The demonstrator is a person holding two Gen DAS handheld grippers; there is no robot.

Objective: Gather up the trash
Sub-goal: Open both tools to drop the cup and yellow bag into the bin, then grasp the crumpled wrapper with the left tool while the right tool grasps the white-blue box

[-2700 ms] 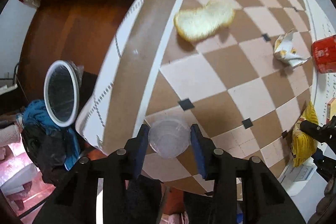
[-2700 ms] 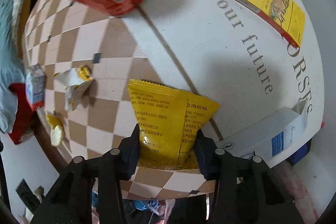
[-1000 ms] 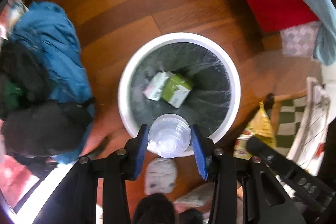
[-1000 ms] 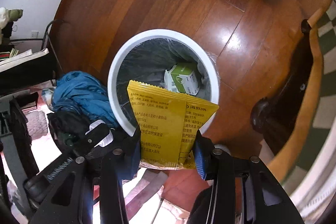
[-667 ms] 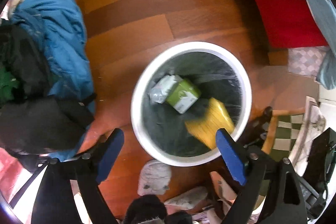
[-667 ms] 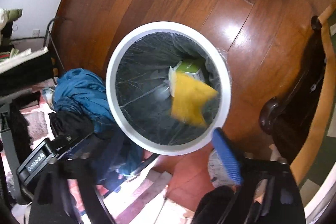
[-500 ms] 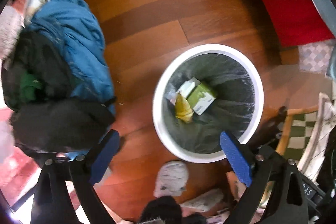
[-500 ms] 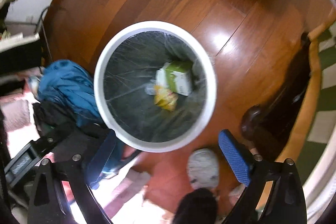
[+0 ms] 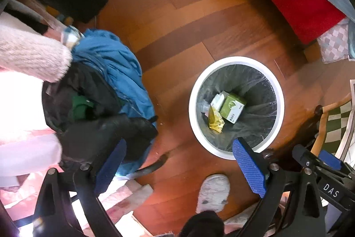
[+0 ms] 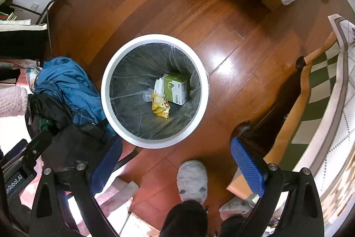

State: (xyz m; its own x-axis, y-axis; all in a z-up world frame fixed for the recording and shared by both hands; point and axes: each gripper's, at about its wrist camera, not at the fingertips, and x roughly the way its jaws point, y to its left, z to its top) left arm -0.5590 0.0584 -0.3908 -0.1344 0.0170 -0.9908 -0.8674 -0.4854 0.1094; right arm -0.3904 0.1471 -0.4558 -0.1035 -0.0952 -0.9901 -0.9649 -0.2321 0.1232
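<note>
A round white trash bin with a dark liner stands on the wooden floor. Inside lie a yellow snack bag, a green carton and a clear plastic cup. My left gripper hangs open above the floor, left of the bin, with nothing between its blue pads. My right gripper is open too and empty, over the bin's near rim.
A heap of blue and black clothes lies left of the bin. A grey slipper is on the floor below. The checkered table's edge and a dark chair leg are at the right.
Both grippers were shut on trash over the bin: left on the clear cup, right on the yellow bag. Both opened, the items fell in, and the grippers have risen and shifted.
</note>
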